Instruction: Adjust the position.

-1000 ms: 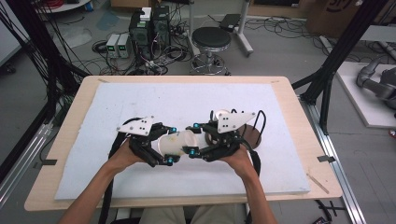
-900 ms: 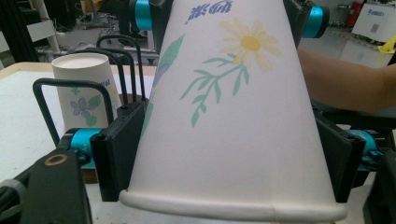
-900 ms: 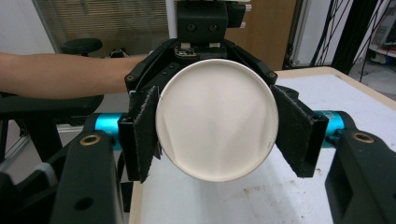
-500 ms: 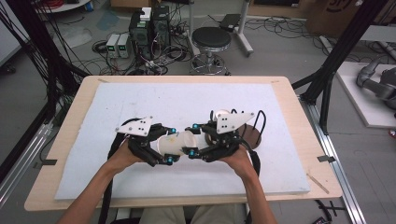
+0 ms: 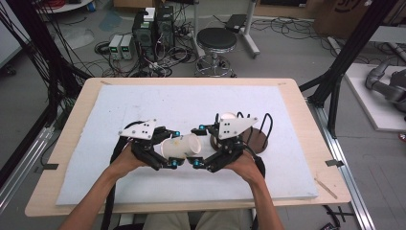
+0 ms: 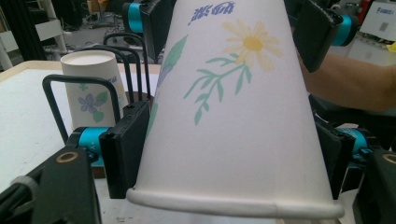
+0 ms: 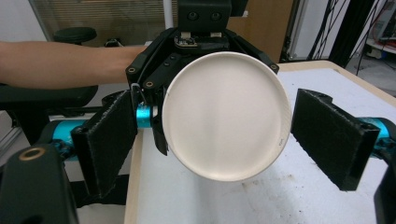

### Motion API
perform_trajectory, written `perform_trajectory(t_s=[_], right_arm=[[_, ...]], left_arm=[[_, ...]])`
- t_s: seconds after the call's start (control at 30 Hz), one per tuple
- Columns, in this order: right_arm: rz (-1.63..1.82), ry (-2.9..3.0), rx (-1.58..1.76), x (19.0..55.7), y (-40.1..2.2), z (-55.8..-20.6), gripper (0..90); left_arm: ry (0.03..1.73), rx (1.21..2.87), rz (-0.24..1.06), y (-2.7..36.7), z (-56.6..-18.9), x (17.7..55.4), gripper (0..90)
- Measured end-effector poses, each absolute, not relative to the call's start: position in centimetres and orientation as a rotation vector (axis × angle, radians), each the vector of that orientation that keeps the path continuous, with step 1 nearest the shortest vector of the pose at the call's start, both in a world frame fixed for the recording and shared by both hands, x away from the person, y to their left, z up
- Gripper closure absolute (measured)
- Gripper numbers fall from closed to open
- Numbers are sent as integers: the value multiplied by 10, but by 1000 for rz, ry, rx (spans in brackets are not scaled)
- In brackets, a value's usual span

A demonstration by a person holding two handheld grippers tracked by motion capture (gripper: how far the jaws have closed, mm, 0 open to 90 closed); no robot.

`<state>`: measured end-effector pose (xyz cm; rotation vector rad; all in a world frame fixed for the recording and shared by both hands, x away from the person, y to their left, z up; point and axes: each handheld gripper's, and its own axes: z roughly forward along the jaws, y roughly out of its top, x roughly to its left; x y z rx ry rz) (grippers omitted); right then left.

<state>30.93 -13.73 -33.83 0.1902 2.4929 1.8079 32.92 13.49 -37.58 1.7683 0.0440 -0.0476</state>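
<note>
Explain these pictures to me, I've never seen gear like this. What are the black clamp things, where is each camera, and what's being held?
A person sits at a padded table and holds a hand-operated clamp in each hand, not a robot. One camera looks down from above; the other two ride on the clamps and look along their black jaws. The left gripper is shut on a flowered paper cup, lying sideways with its closed base toward the right gripper. That one's jaws stand open on either side of the base, not touching it. Behind, a second cup stands upside down in a black wire rack.

Paper cup [image 5: 181,147] between hand-held grippers, rack [image 5: 253,139] right.
</note>
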Motion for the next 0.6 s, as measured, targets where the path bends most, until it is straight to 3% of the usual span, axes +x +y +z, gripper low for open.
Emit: perform_trajectory(t_s=[0.6], right_arm=[[1769,2520,212,309,-145,-337,145]], left_arm=[[71,1845,18,155,-370,322,260]])
